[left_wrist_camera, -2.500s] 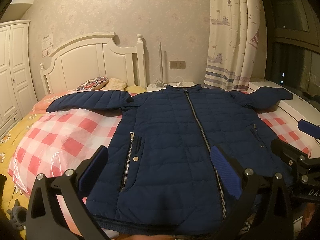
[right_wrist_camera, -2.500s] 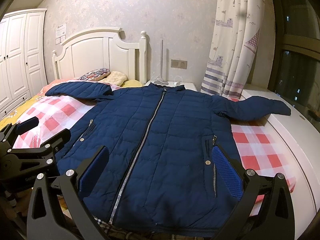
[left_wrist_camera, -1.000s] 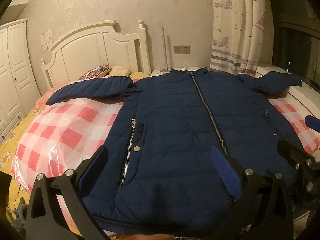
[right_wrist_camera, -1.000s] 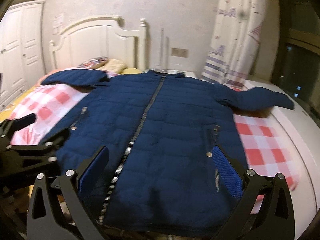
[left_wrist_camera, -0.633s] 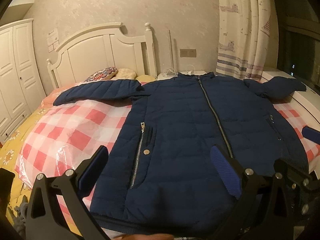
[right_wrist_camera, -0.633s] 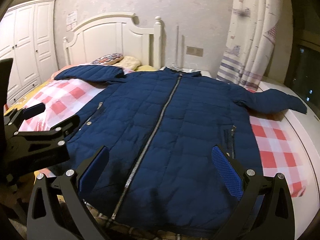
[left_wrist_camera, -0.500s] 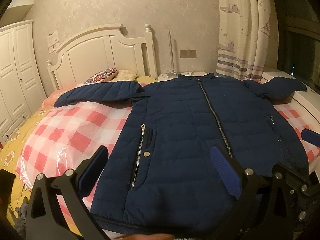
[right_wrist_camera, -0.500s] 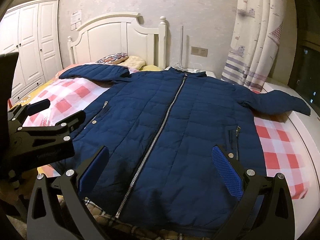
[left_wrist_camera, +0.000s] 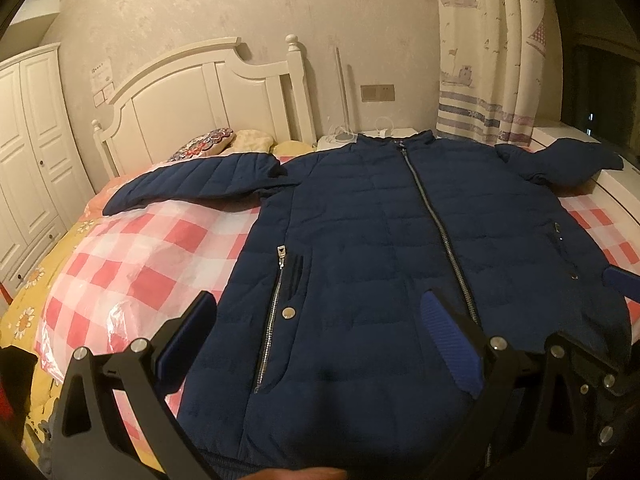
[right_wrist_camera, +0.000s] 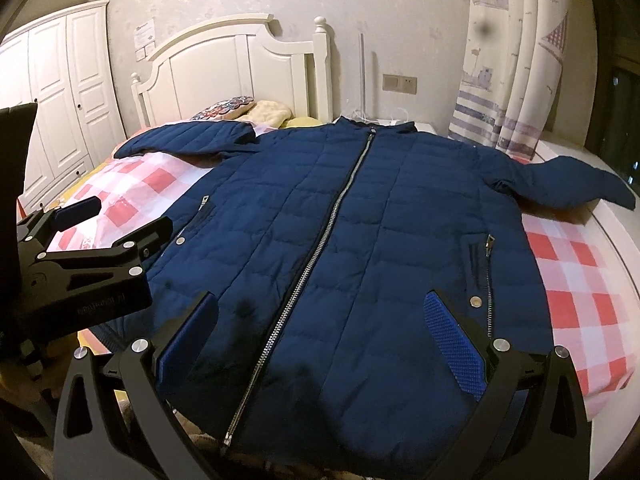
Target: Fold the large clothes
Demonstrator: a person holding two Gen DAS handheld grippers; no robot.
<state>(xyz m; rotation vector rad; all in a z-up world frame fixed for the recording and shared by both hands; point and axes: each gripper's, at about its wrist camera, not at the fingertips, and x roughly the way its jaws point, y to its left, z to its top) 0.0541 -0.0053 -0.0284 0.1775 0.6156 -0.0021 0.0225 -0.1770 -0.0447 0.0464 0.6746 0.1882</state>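
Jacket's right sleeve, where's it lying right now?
In the right wrist view the right sleeve stretches out to the right from the jacket, its cuff reaching the white ledge below the curtain.

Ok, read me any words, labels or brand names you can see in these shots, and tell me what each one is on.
Nothing reads clearly.
Embossed lettering on the left hand-held gripper body: too faint and blurred to read.
White paper notice on the wall beside the headboard: print too small.
Navy jacket: no label or brand visible.
Curtain: boat pictures only, no legible words.
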